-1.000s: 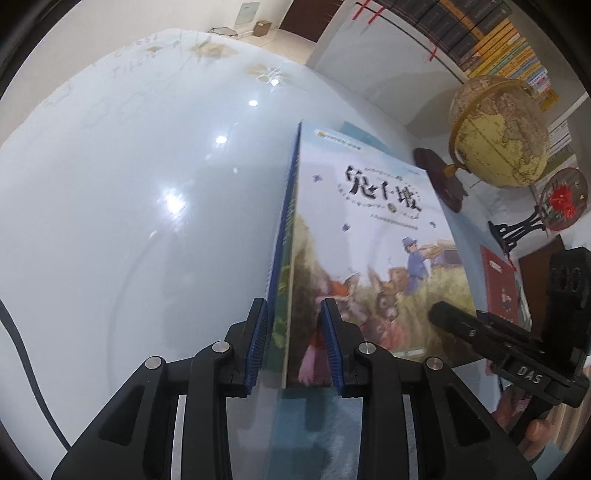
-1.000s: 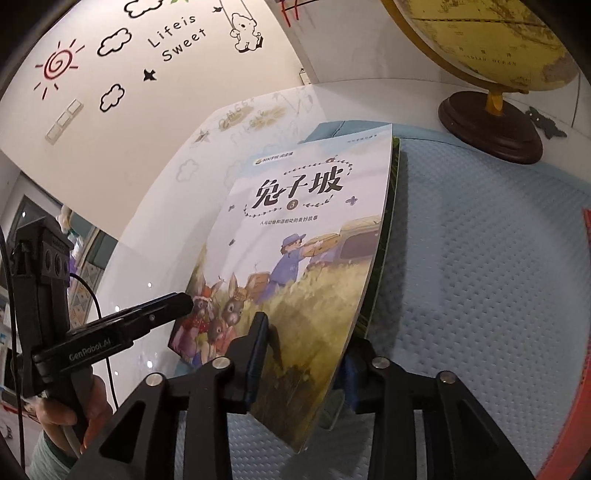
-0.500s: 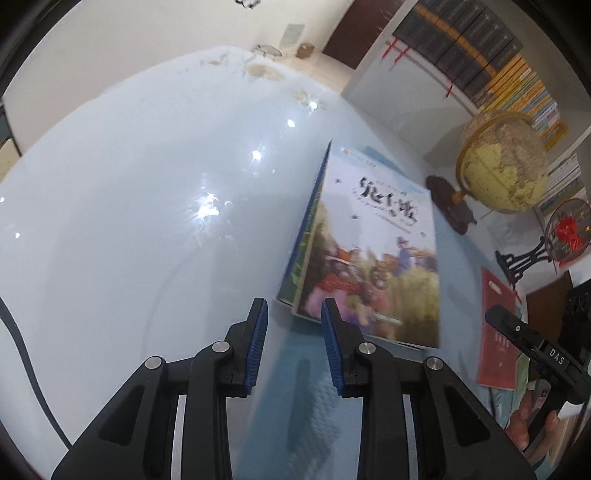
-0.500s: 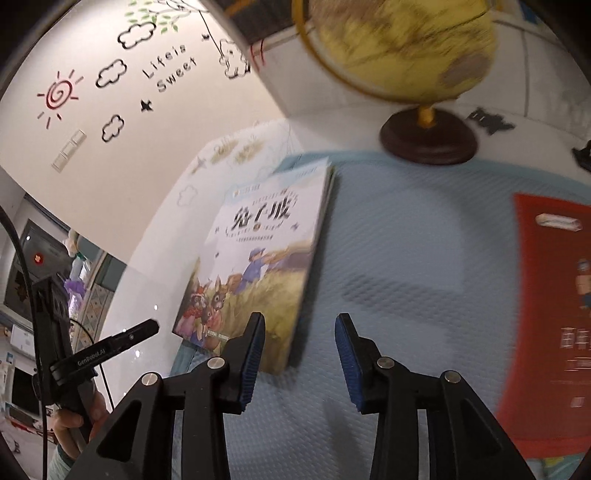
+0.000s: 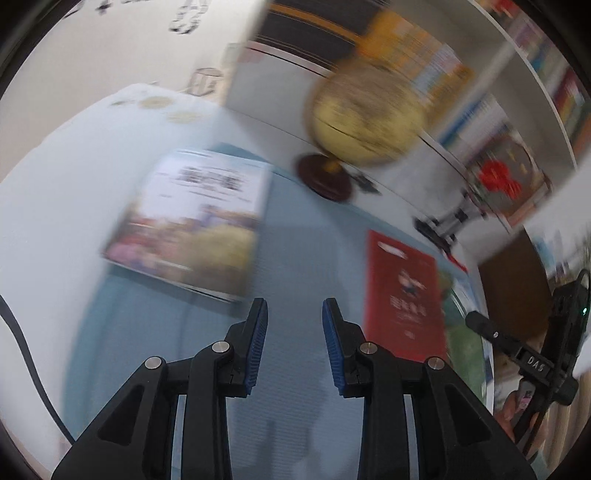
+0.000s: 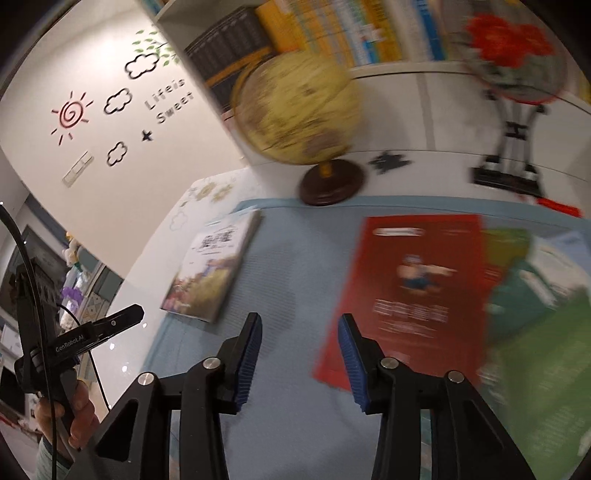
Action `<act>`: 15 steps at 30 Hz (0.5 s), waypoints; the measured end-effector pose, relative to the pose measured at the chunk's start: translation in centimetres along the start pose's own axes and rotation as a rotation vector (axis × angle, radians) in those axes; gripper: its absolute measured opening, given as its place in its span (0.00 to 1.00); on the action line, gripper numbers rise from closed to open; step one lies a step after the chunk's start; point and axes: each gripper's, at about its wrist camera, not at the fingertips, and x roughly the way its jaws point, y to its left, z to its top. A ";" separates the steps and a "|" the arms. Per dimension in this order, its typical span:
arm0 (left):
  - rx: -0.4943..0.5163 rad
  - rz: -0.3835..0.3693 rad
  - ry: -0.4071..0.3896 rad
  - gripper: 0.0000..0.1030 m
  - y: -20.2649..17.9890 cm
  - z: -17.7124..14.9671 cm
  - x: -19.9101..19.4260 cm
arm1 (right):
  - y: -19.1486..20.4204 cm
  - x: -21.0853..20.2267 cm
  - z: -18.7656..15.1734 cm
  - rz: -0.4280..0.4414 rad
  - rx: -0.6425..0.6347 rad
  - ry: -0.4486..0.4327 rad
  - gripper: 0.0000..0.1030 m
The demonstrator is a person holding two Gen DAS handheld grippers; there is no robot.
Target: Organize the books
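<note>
The rabbit picture book lies flat at the left end of the blue mat, on top of other books. A red book lies to its right, overlapping a green book. My left gripper hovers over bare mat between the two books with nothing between its fingers. My right gripper is also above the mat, its right finger over the red book's lower left corner; its jaws are opening and hold nothing. Both views are motion-blurred.
A yellow globe on a dark wooden base stands behind the mat. A round red-flower ornament on a black stand is at the right. A bookshelf full of books lines the back. White tabletop extends left.
Both grippers let go of the rabbit book, which now lies flat on the mat. Both pulled back, rose and swung right, so the red and green books came into view.
</note>
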 end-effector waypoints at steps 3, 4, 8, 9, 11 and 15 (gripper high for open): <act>0.059 -0.033 0.042 0.31 -4.5 -1.7 1.5 | -3.7 -3.3 -1.2 -0.045 0.036 -0.021 0.46; 0.074 -0.049 0.059 0.31 -6.0 -2.3 2.2 | -5.3 -4.4 -1.8 -0.064 0.056 -0.026 0.46; 0.113 -0.101 0.142 0.38 -10.8 -4.4 5.1 | -10.0 -7.4 -3.3 -0.112 0.122 -0.037 0.46; 0.122 -0.112 0.161 0.39 -11.9 -4.8 5.7 | -11.2 -8.1 -3.7 -0.122 0.137 -0.042 0.46; 0.145 -0.125 0.182 0.42 -13.9 -5.6 6.7 | -12.8 -9.2 -4.2 -0.135 0.153 -0.048 0.46; 0.162 -0.124 0.199 0.66 -16.0 -6.3 8.2 | -15.7 -10.0 -4.8 -0.141 0.182 -0.031 0.48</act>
